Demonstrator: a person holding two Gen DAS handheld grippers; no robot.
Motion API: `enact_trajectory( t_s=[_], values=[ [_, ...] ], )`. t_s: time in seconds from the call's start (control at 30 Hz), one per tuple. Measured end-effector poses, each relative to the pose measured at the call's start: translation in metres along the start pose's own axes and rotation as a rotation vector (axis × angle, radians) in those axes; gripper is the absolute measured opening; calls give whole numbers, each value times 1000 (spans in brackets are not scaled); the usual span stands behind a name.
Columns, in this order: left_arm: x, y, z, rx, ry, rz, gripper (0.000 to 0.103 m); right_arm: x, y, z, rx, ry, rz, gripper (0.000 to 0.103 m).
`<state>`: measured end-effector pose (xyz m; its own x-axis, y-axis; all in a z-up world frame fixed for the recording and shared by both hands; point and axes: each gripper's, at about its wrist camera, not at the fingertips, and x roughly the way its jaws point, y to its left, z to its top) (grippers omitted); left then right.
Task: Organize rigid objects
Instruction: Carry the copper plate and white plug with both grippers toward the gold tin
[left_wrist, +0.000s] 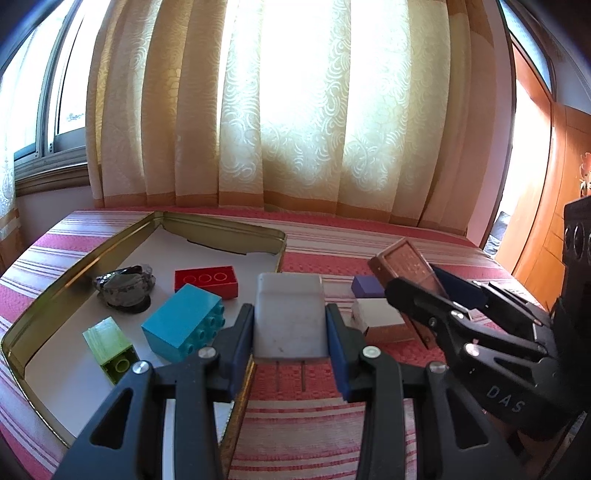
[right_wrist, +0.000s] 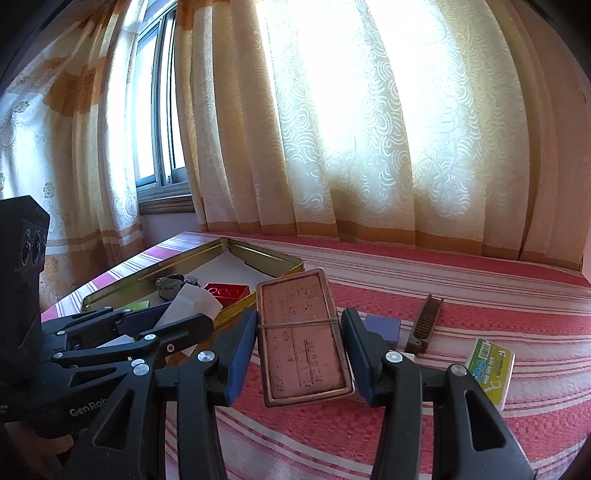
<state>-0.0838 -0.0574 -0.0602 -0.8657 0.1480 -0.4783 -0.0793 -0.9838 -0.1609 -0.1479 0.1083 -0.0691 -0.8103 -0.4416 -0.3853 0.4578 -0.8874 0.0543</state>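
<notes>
My left gripper (left_wrist: 290, 328) is shut on a white plug adapter (left_wrist: 290, 314), held above the near right edge of a gold metal tin (left_wrist: 221, 230). In the tin lie a red brick (left_wrist: 207, 280), a turquoise brick (left_wrist: 184, 321), a light green brick (left_wrist: 109, 345) and a dark crumpled object (left_wrist: 123, 288). My right gripper (right_wrist: 301, 354) is shut on a copper-coloured flat case (right_wrist: 301, 332) with a rubber band around it, held above the striped cloth. The case (left_wrist: 410, 269) and the right gripper (left_wrist: 439, 299) also show in the left wrist view.
On the red-striped cloth (right_wrist: 443, 302) to the right of the tin lie a purple block (right_wrist: 384, 326), a white box (left_wrist: 380, 314), a brown comb (right_wrist: 424, 321) and a green-and-white packet (right_wrist: 491, 369). Curtains hang behind the far edge.
</notes>
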Motion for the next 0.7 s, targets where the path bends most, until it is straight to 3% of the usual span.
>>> enact_trajectory(
  t_s=[0.7],
  values=[
    [-8,16,0,-20,-10,26,37,9,16,2,-22,9,24,50]
  ],
)
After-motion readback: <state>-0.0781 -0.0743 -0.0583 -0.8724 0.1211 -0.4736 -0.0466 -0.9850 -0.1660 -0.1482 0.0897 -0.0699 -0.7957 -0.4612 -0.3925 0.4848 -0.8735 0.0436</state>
